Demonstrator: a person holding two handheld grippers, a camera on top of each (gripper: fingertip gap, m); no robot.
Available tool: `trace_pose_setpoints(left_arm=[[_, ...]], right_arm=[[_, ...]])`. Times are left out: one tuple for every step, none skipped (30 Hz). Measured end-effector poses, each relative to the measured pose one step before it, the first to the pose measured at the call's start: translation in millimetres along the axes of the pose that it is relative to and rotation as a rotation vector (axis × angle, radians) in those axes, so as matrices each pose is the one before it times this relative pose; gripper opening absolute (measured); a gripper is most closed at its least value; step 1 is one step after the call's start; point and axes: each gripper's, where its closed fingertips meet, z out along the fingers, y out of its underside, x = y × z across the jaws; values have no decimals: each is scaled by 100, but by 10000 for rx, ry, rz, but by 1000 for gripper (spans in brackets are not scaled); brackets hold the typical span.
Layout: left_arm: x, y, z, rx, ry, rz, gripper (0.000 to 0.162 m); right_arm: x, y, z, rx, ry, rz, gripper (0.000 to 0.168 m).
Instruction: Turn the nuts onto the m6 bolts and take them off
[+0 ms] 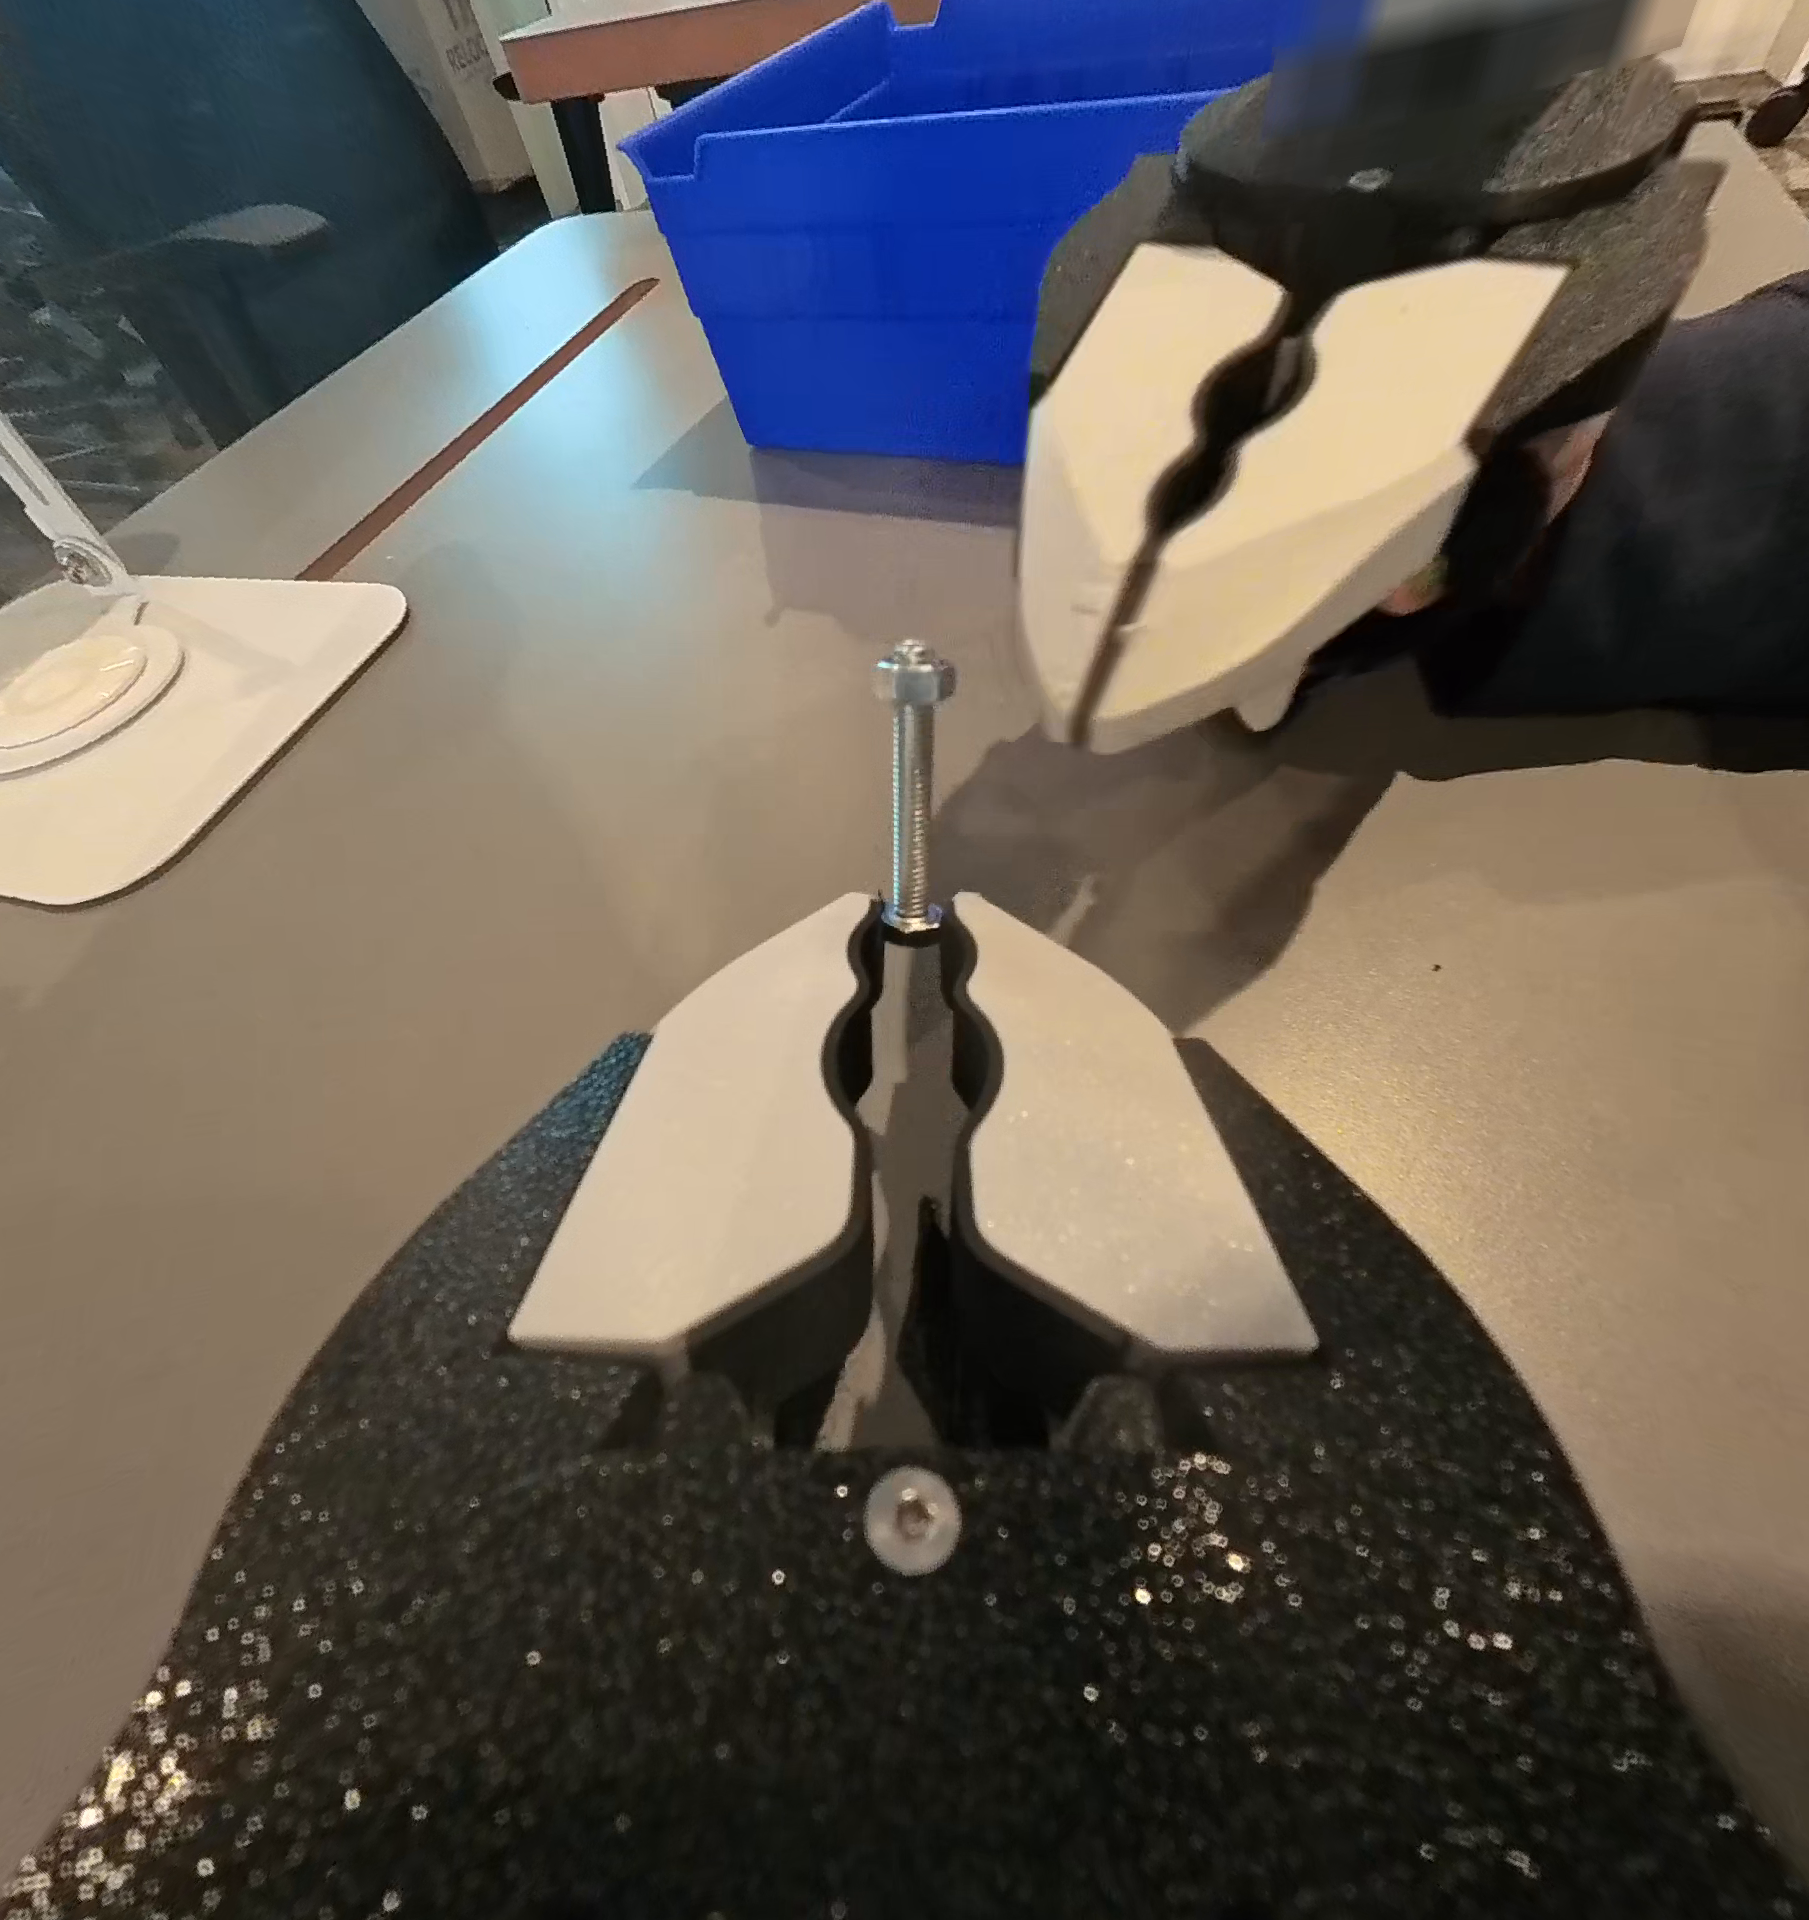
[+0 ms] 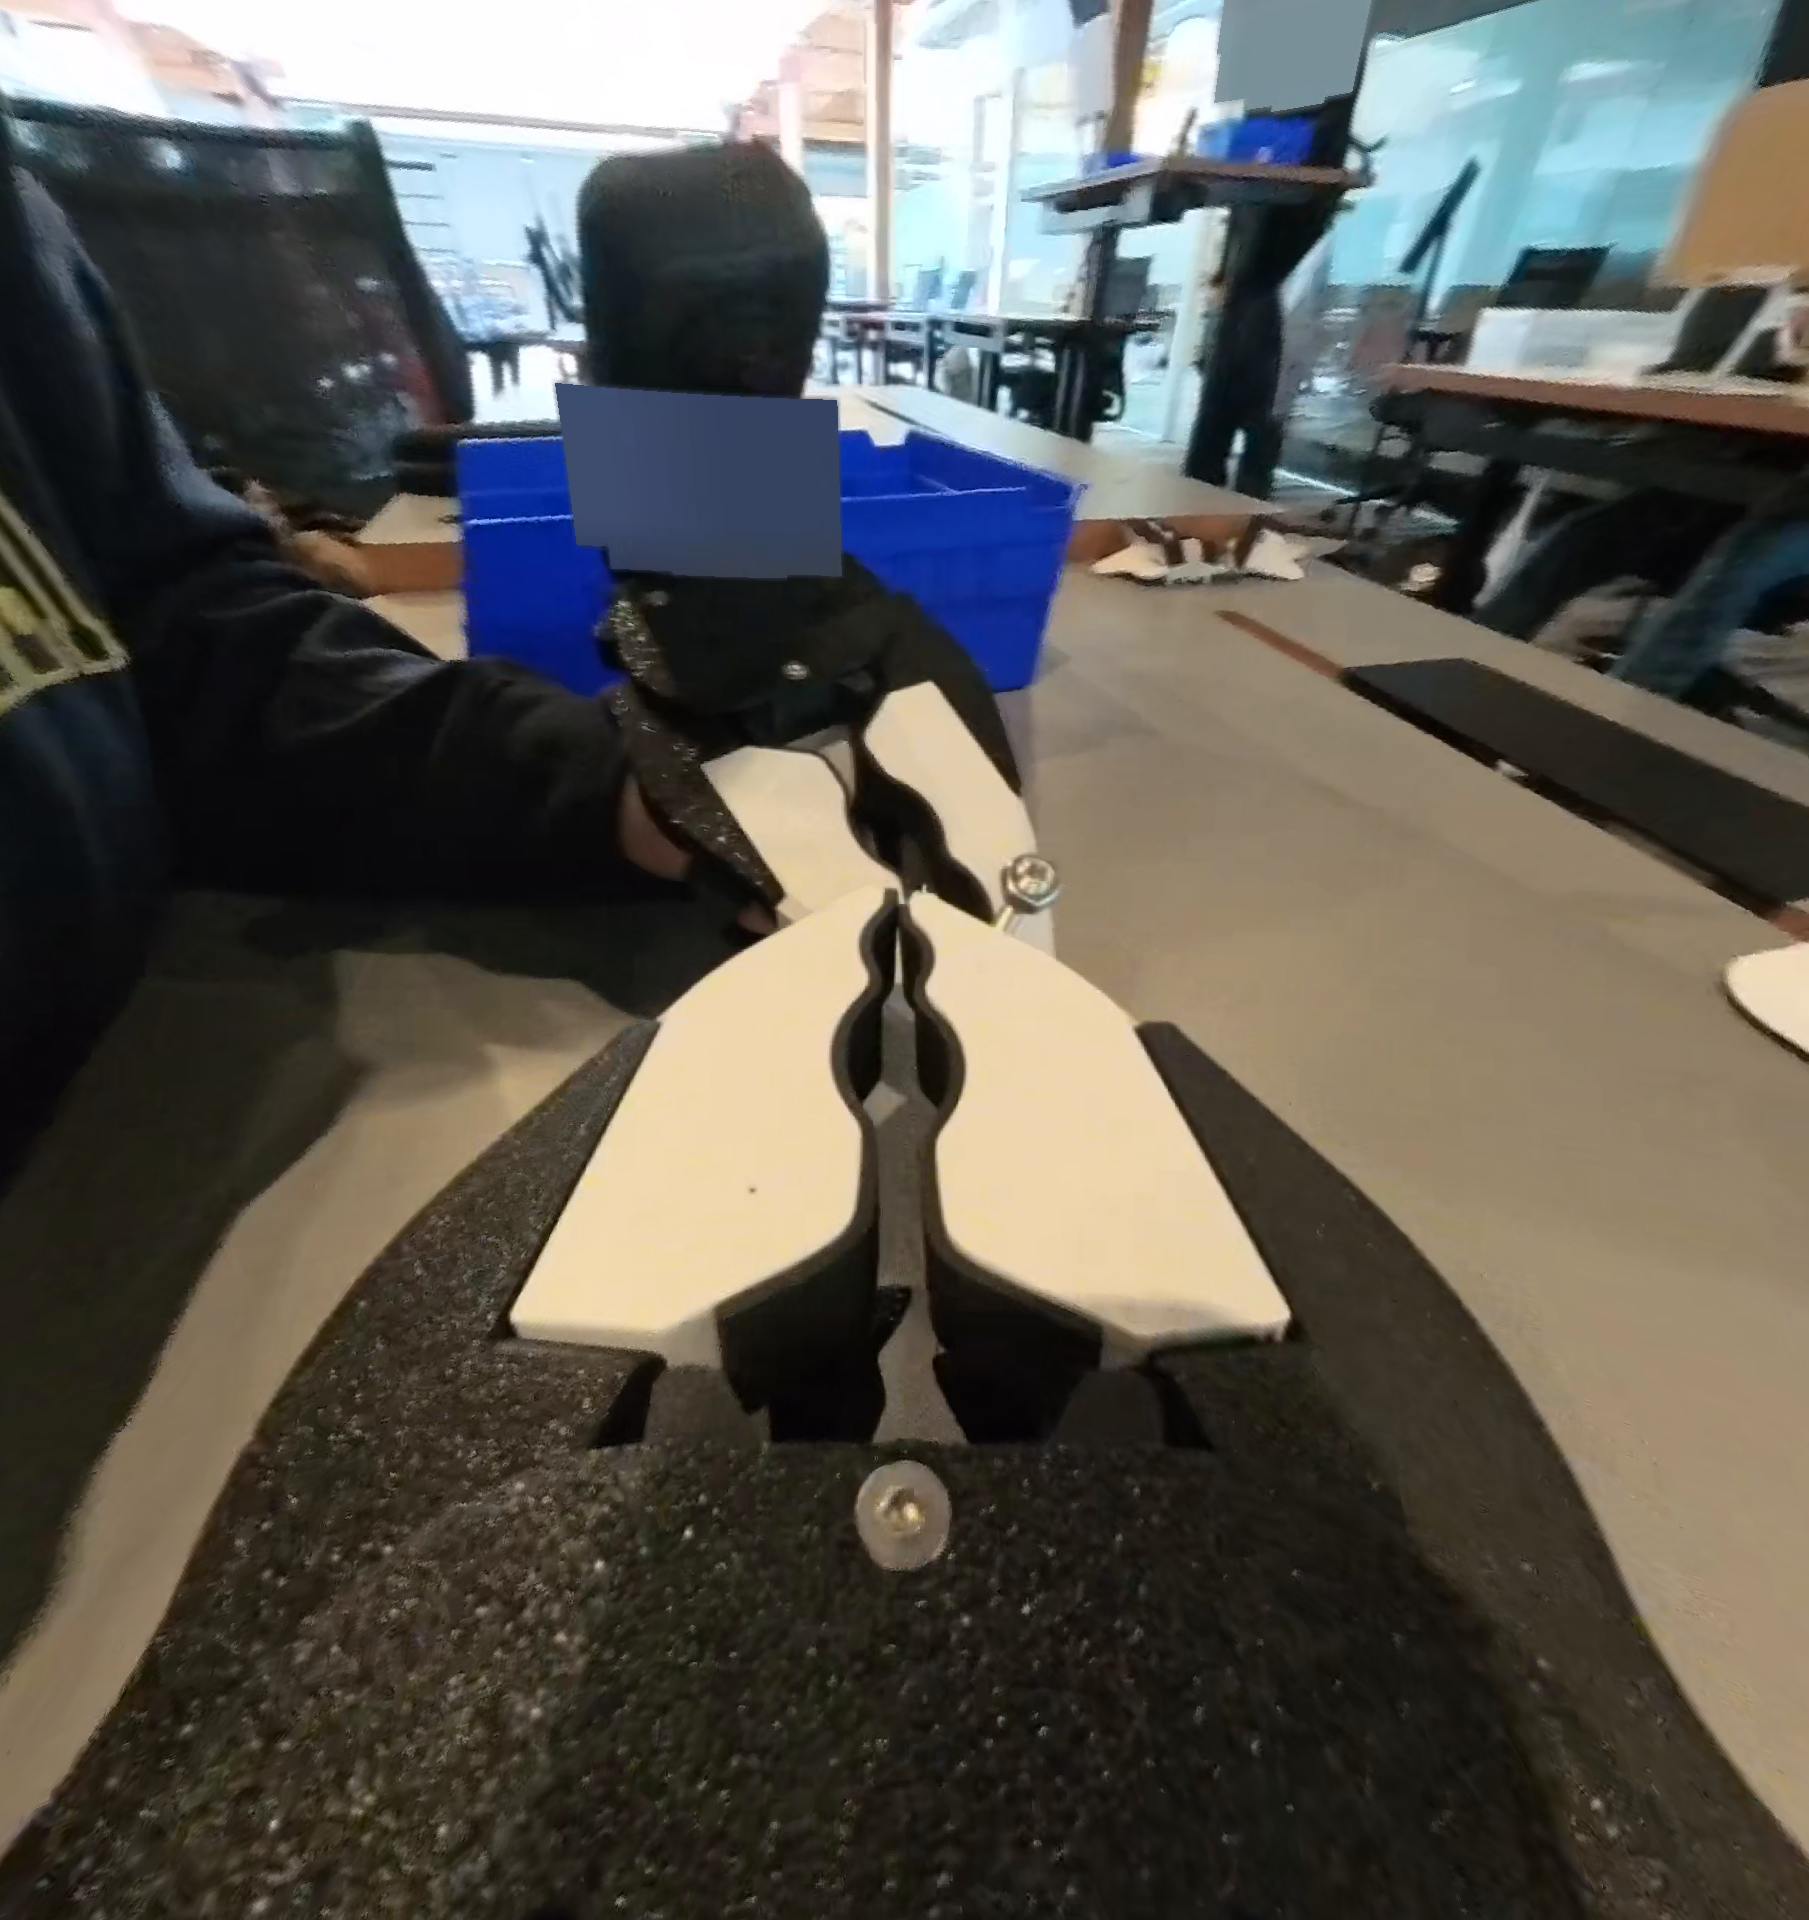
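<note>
One nut [image 1: 915,681] sits at the far tip of the bolt [image 1: 910,805], whose head end the left tool [image 1: 912,914] clamps above the bench [image 1: 464,883], so next the clenched, empty right tool [image 1: 1087,717] must open and grip it.

Left tool [image 1: 908,914] pinched tight, level; right tool [image 2: 900,902] jaws together, empty, angled downward

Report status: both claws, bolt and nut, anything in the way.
Left claw shut on bolt at its head end. Nut sits at bolt's far tip. Right claw shut, empty, just right of nut. Nothing between them.
</note>
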Motion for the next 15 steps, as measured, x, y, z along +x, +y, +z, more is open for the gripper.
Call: trace_pose_setpoints(left_arm=[[-2,-1,1,1,0,3,10],[0,4,-2,-3,1,3,10],[10,2,5,-5,2,4,10],[6,9,2,-1,-1,5,10],[-2,1,0,0,0,2,10],[1,0,0,0,1,0,10],[3,-9,-4,0,2,-2,10],[3,11,3,-1,0,-2,10],[2,0,7,-3,2,0,10],[7,2,-2,-2,-1,3,10],[-5,1,-1,-1,-2,4,10],[13,3,-3,-3,3,1,10],[2,-2,8,-1,1,-1,10],[-9,-3,-4,6,-1,-2,10],[-2,-11,-10,4,-3,-4,10]], right_arm=[[-183,-142,-35,93,-113,-14,0],[88,-153,-70,112,85,-43,0],[295,-94,-69,72,206,-38,0],[369,-70,-71,52,258,-39,0],[414,-99,-64,90,296,-46,1],[435,-102,-27,82,319,-38,4],[460,-12,-10,18,329,-29,7],[193,18,-4,-8,143,-50,9],[254,17,27,2,183,0,12],[238,75,50,-36,173,15,14],[91,181,67,-105,58,4,14],[-43,143,67,-78,-26,8,14],[-40,45,74,-2,1,20,15],[-97,14,59,7,-38,0,15],[-146,36,42,-25,-76,-9,14]])
